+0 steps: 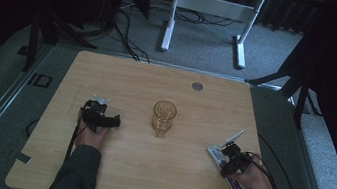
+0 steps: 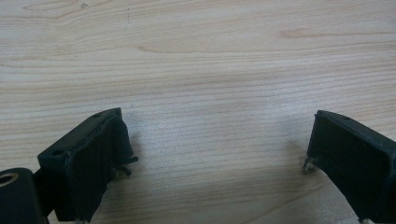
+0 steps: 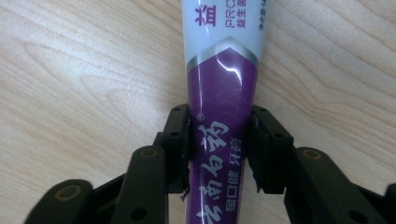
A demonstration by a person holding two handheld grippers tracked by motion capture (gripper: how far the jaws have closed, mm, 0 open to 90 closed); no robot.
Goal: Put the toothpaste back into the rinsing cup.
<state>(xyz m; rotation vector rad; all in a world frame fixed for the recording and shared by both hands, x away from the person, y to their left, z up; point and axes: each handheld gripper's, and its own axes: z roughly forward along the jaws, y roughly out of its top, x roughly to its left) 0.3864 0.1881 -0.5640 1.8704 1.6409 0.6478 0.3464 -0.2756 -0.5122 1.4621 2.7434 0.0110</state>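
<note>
Toothpaste tube (image 3: 222, 93) single, clamped in right tool (image 3: 219, 149), one glass (image 1: 163, 117), left tool (image 2: 219, 154) wide open, empty.

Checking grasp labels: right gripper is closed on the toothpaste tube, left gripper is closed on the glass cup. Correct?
Half right. The left gripper holds nothing: its jaws stand open over bare table in the left gripper view. The glass cup stands apart mid-table. The right gripper does clamp the toothpaste tube.

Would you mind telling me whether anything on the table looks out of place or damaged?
Nothing stands out. The amber glass stands upright mid-table, and the toothpaste tube lies flat and undented between the right gripper's jaws.
</note>
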